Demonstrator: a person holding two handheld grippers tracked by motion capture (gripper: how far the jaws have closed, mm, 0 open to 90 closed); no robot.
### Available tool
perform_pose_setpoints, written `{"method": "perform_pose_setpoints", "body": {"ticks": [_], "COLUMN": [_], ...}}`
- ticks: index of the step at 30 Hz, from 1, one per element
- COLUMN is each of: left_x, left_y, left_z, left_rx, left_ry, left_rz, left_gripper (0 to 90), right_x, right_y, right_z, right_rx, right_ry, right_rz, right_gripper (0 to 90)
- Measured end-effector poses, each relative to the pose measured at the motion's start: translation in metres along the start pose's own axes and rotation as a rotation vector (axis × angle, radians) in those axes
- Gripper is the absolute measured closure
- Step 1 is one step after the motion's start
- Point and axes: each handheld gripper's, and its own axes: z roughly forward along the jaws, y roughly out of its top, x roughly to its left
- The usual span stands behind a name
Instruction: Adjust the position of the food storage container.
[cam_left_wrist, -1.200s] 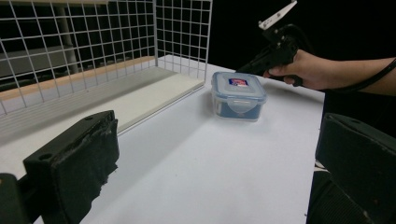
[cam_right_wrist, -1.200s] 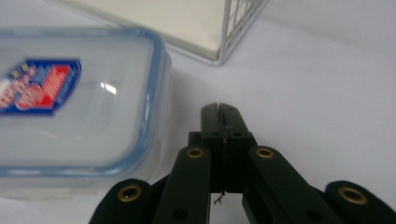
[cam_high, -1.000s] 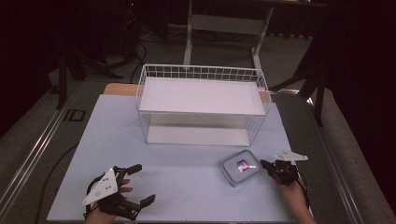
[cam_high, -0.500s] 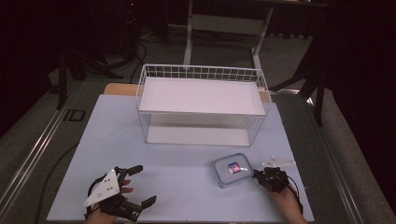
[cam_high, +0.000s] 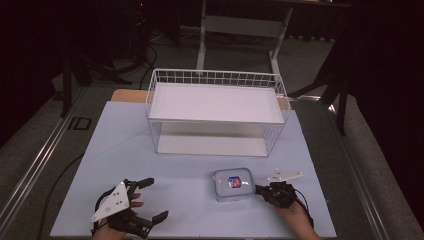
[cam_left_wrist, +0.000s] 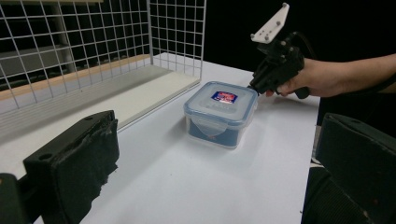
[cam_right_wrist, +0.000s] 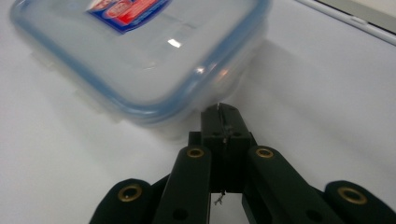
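Observation:
A clear plastic box with a blue-rimmed lid and a red and blue label sits on the white table, in front of the wire basket. My right gripper lies low at the box's right side, jaws shut with nothing between them. In the right gripper view the shut tips meet the box just under its lid rim. The left gripper view shows the box ahead, with the right gripper behind it. My left gripper rests open near the table's front left, empty, well apart from the box.
A white wire basket with a flat white floor stands across the back of the table; its mesh wall is close to the box. The table's front edge runs just below both hands. Dark floor and a stand lie beyond.
My right gripper has travelled left along the table with its jaws shut, and the box has slid left ahead of it. The left gripper has stayed where it was.

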Motion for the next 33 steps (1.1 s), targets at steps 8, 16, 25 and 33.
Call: {"method": "perform_pose_setpoints", "body": {"ticks": [8, 16, 25, 33], "left_x": [0.001, 0.001, 0.000, 0.000], "left_y": [0.000, -0.001, -0.001, -0.002], "left_z": [0.001, 0.001, 0.001, 0.002], "left_rx": [0.000, 0.002, 0.006, 0.012], "left_ry": [-0.003, -0.008, -0.011, -0.016], "left_rz": [-0.006, -0.008, -0.009, -0.012], "left_gripper": [0.6, 0.6, 0.6, 0.6], "right_x": [0.000, 0.013, 0.029, 0.040], "right_y": [0.005, 0.013, 0.023, 0.034], "right_z": [0.001, 0.010, 0.023, 0.035], "right_rx": [-0.003, 0.001, 0.005, 0.009], "right_ry": [-0.012, 0.022, 0.065, 0.107], "right_rz": [0.012, -0.007, -0.038, -0.058], "right_gripper": [90.0, 90.0, 90.0, 90.0]}}
